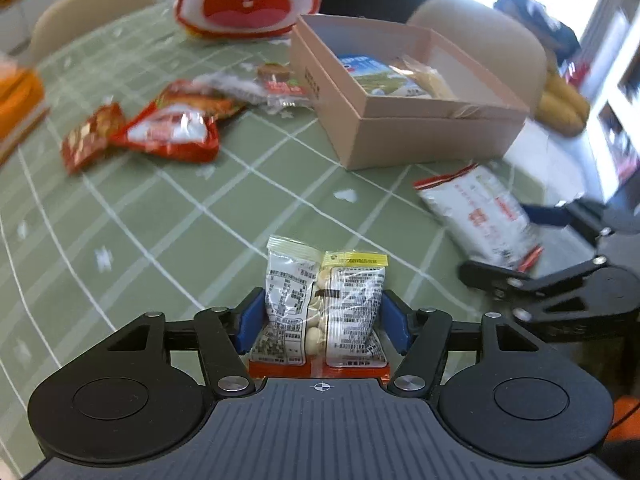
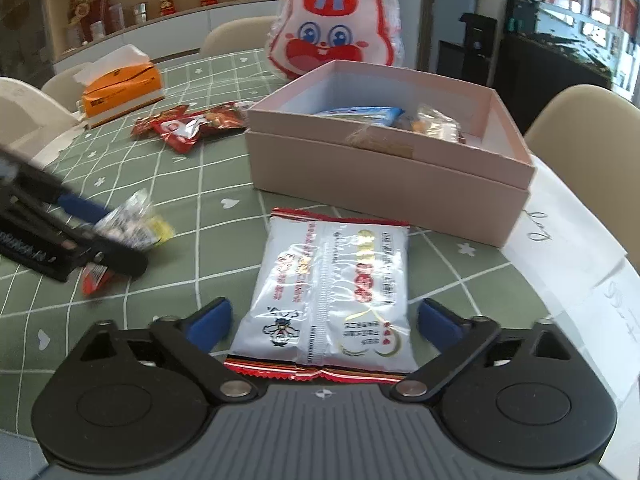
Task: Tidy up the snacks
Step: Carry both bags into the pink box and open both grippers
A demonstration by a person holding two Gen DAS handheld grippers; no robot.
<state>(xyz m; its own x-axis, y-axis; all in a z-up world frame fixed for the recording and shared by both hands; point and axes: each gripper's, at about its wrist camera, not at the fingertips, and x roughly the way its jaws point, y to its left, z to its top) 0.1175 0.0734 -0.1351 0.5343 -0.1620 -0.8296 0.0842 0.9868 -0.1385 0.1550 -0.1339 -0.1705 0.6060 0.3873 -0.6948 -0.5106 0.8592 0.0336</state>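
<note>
My left gripper (image 1: 324, 312) clasps a peanut packet (image 1: 326, 304); my right gripper (image 2: 322, 320) (jaws spread) straddles a white snack bag (image 2: 328, 292) before the pink box (image 2: 384, 168).

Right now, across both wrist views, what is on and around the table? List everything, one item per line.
pink box: one, open, a few snack packets inside, far side of table
rabbit-face bag: one, white and red, behind the box
red snack packets: a few, loose pile, left of the box
tissue box: one, orange, far left
nut packets: two, clear with yellow tops, between the left fingers
white packet: one, red-edged, flat on the cloth between the right fingers
tablecloth: one, green, white grid
chairs: several, beige, around the table
left hand-held gripper: pads against the nut packets
right hand-held gripper: open, pads clear of the white packet
</note>
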